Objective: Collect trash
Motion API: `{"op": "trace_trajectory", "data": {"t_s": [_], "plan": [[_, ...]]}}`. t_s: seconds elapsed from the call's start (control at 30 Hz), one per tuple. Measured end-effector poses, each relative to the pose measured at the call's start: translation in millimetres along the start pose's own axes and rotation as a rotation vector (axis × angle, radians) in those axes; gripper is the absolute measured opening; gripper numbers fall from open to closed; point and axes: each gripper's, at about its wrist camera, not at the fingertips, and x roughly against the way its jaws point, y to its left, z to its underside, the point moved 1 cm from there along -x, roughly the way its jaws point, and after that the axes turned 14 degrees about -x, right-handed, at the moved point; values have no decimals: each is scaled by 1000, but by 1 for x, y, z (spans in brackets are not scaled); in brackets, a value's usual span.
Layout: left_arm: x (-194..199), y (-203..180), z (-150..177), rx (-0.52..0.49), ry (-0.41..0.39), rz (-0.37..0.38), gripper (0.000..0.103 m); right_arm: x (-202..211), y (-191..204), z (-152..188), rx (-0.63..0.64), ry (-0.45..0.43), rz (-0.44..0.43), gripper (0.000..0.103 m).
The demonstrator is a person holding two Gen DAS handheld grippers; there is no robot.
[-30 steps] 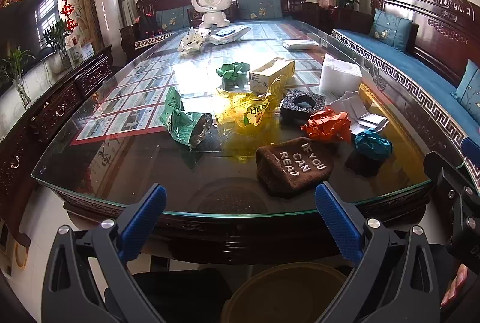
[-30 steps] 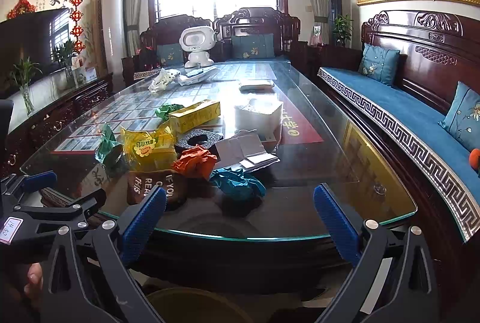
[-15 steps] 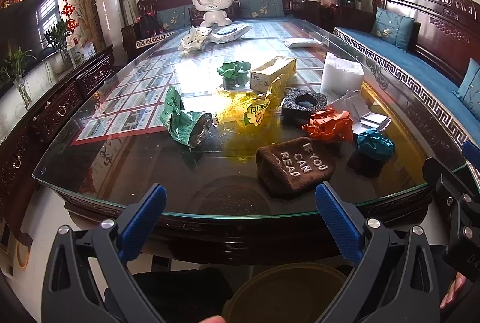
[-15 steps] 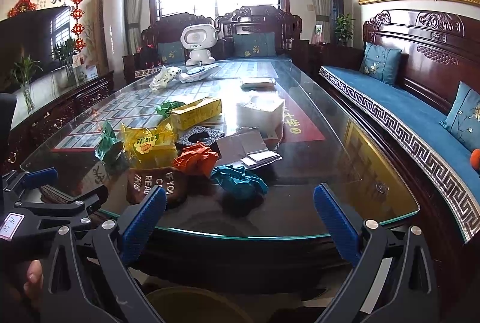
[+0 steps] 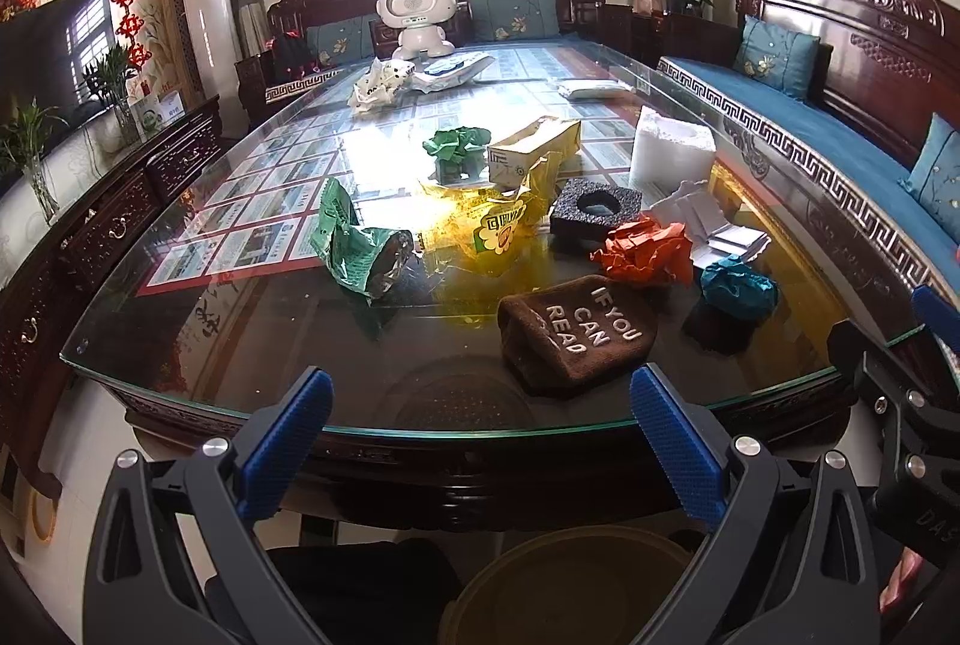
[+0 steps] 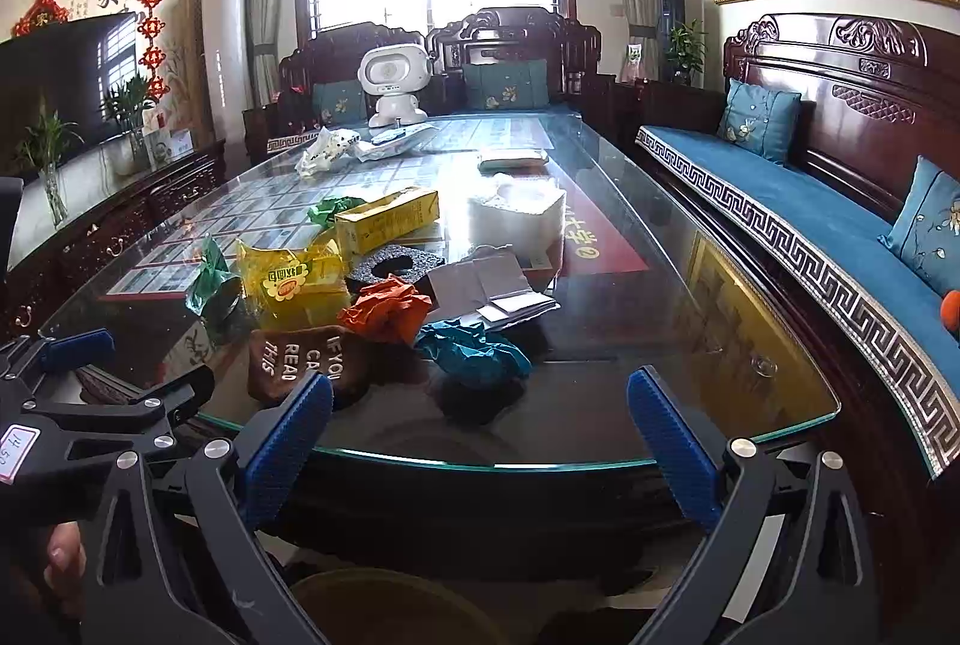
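Two claws, left claw [image 5: 480, 441] and right claw [image 6: 480, 435], both spread apart and empty, short of the glass worktop [image 5: 420, 363]. On it: green wrapper [image 5: 354, 255], yellow bag [image 5: 492, 225], orange paper [image 5: 645, 255], teal paper [image 5: 738, 285], brown cloth [image 5: 576, 333]. Bin [image 5: 570, 585] below the edge.

Glass-topped table [image 5: 252, 381] carries crumpled wrappers [image 5: 360, 255], perhaps paper [image 6: 498, 291].
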Motion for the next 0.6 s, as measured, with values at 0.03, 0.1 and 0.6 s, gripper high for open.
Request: {"op": "trace_trajectory", "data": {"t_s": [0.03,0.1,0.6], "plan": [[0,2,0,15,-3,4,99,0,0,0,-4,1,-2,95],[2,3,0,25,-32,7,99,0,-1,2,-11,4,-8,95],[-8,-10,49,26,50,-1,99,11,-7,47,-29,-9,-1,95]]}}
